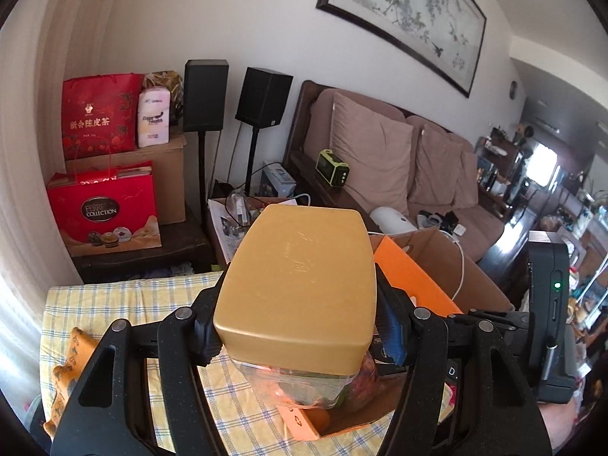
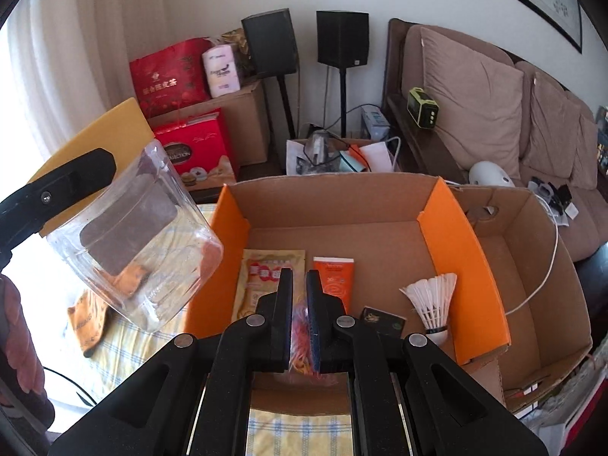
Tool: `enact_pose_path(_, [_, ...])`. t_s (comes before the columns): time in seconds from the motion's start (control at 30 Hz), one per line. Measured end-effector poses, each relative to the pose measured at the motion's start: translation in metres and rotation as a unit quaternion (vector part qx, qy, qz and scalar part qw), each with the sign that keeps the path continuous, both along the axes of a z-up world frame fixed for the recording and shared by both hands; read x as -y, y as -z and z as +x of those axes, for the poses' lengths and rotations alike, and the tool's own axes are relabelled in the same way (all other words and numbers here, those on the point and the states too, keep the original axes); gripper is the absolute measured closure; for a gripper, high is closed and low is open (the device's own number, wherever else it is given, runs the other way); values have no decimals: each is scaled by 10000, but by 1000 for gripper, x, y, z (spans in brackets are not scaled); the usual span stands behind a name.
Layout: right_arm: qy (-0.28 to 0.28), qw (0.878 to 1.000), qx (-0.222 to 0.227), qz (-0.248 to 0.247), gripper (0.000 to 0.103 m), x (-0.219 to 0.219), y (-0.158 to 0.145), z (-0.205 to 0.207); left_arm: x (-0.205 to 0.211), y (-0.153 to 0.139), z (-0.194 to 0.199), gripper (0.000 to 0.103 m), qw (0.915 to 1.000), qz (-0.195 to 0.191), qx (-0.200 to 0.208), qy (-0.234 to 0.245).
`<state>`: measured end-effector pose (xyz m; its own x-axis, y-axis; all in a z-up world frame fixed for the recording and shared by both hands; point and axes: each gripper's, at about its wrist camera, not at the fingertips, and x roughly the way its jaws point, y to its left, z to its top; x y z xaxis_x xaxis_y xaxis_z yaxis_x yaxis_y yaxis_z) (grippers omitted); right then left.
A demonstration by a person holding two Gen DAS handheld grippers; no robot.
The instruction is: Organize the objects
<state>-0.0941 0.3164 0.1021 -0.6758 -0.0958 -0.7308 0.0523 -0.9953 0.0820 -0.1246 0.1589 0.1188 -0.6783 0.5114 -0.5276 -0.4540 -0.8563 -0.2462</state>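
Note:
My left gripper (image 1: pixel 300 342) is shut on a clear plastic jar with a gold lid (image 1: pixel 296 285), gripped just under the lid and held in the air. In the right wrist view the jar (image 2: pixel 140 243) hangs tilted at the left, above the yellow checked tablecloth (image 2: pixel 125 342). My right gripper (image 2: pixel 300 304) is shut on a small clear bag of red and orange bands (image 2: pixel 300 338), over the near edge of the orange-walled cardboard box (image 2: pixel 456 235). In that box lie a yellow packet (image 2: pixel 262 277), an orange tube (image 2: pixel 336 277), a small dark box (image 2: pixel 380 321) and a white shuttlecock (image 2: pixel 433 300).
A larger plain cardboard box (image 2: pixel 551 266) stands right of the orange one, with a white cable across it. An orange pouch (image 2: pixel 87 323) lies on the cloth at the left. Behind are red gift bags (image 2: pixel 171 72), two speakers on stands (image 2: pixel 342 38) and a brown sofa (image 2: pixel 494 114).

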Motion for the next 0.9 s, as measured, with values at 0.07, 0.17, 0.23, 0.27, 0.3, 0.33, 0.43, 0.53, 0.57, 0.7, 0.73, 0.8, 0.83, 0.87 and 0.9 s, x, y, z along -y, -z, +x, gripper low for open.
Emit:
enact_pose_path(0.07, [89, 9999, 65, 27, 97, -10, 5, -3, -10, 3, -3, 41, 10000, -7, 40, 69])
enact_pose_path(0.17, [164, 9997, 156, -18, 97, -21, 12, -7, -22, 8, -9, 41, 9999, -68, 101, 123])
enact_pose_path(0.23, [163, 9996, 203, -62, 97, -25, 16, -9, -29, 10, -12, 41, 9997, -106, 126, 175])
enact_pose_path(0.27, [164, 9996, 218, -82, 97, -26, 18, -9, -31, 11, -12, 41, 9996, -126, 135, 195])
enact_pose_path(0.3, [170, 9995, 235, -104, 96, -27, 20, -10, -34, 12, -15, 41, 9996, -155, 145, 212])
enact_pose_path(0.33, [175, 9995, 242, -130, 96, -29, 21, -10, -38, 13, -16, 41, 9995, -189, 151, 224])
enact_pose_path(0.43, [195, 9993, 255, -168, 94, -32, 25, -11, -50, 18, -23, 41, 9990, -316, 169, 259])
enact_pose_path(0.53, [204, 9992, 296, -158, 93, -34, 28, -13, -63, 25, -32, 41, 9977, -586, 179, 291])
enact_pose_path(0.57, [210, 9992, 304, -162, 93, -35, 29, -13, -68, 28, -35, 41, 9969, -705, 176, 307])
enact_pose_path(0.7, [259, 9989, 321, -229, 93, -41, 32, -15, -90, 41, -52, 41, 9921, -1180, 225, 372])
enact_pose_path(0.73, [280, 9988, 326, -239, 93, -44, 33, -15, -96, 46, -57, 41, 9901, -1321, 251, 392])
enact_pose_path(0.8, [320, 9986, 336, -255, 93, -48, 35, -16, -109, 55, -67, 41, 9859, -1576, 305, 475])
enact_pose_path(0.83, [336, 9985, 346, -264, 93, -50, 36, -16, -115, 59, -72, 41, 9838, -1686, 341, 512])
enact_pose_path(0.87, [358, 9984, 356, -270, 93, -52, 37, -15, -122, 64, -76, 41, 9820, -1769, 387, 544])
enact_pose_path(0.9, [377, 9982, 365, -274, 93, -55, 39, -15, -127, 67, -79, 41, 9807, -1823, 415, 567])
